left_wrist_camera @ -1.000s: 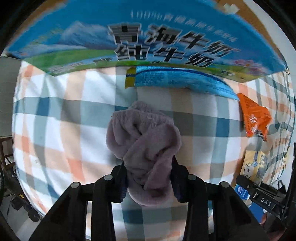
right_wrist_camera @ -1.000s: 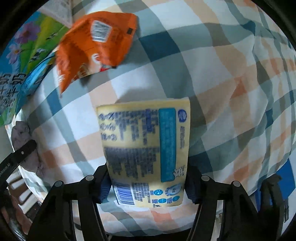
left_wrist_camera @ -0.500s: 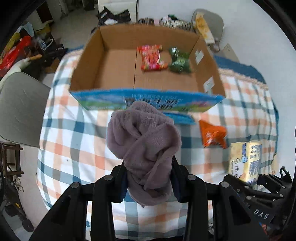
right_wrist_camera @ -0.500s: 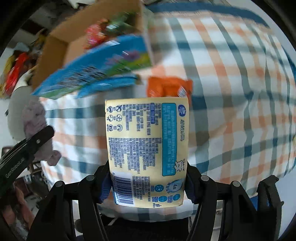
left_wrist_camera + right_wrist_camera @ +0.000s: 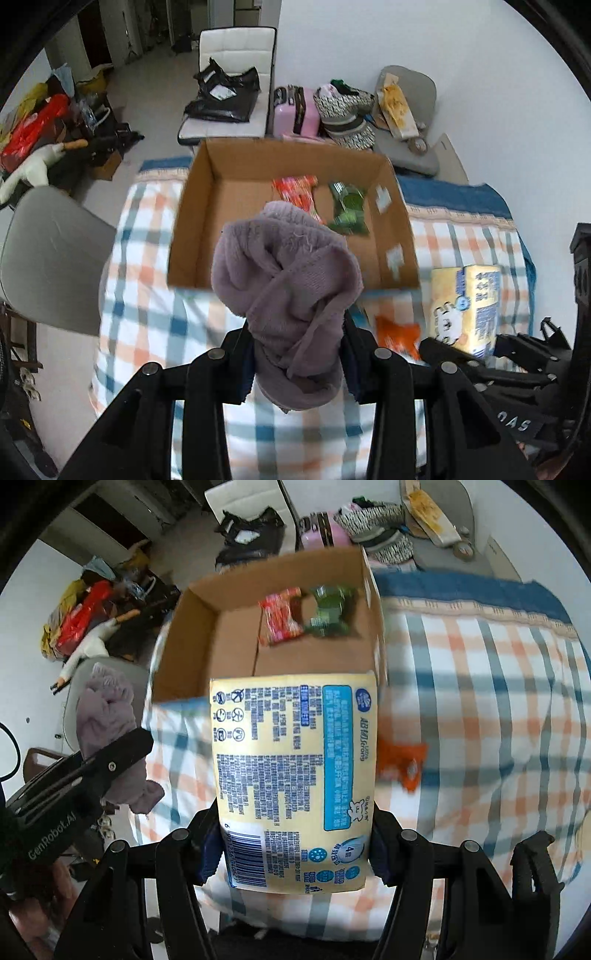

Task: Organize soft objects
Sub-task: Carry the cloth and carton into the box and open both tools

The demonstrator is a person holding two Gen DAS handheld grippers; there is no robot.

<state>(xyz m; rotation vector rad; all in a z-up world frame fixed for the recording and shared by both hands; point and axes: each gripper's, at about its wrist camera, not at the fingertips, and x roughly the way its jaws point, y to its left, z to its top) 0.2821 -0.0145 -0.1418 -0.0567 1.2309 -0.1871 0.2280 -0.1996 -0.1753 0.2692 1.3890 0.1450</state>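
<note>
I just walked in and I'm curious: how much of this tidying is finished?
Partly done. A red packet and a green packet already lie in the cardboard box. In hand now: the left gripper holds a purple cloth and the right gripper a yellow tissue pack, both lifted near the box. An orange packet remains on the checked cloth.

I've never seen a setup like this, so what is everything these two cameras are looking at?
Open cardboard box: one, brown, on the checked cloth.
Red snack packet: one, inside the box.
Green snack packet: one, inside the box beside the red one.
Orange crumpled packet: one, on the cloth near the box.
Checked tablecloth: one, white, orange and blue.
Purple knitted cloth: one, held above the cloth.
Yellow tissue pack: one, blue print, held up.
Left gripper: black, clamped on the purple cloth.
Right gripper: black, clamped on the tissue pack.
</note>
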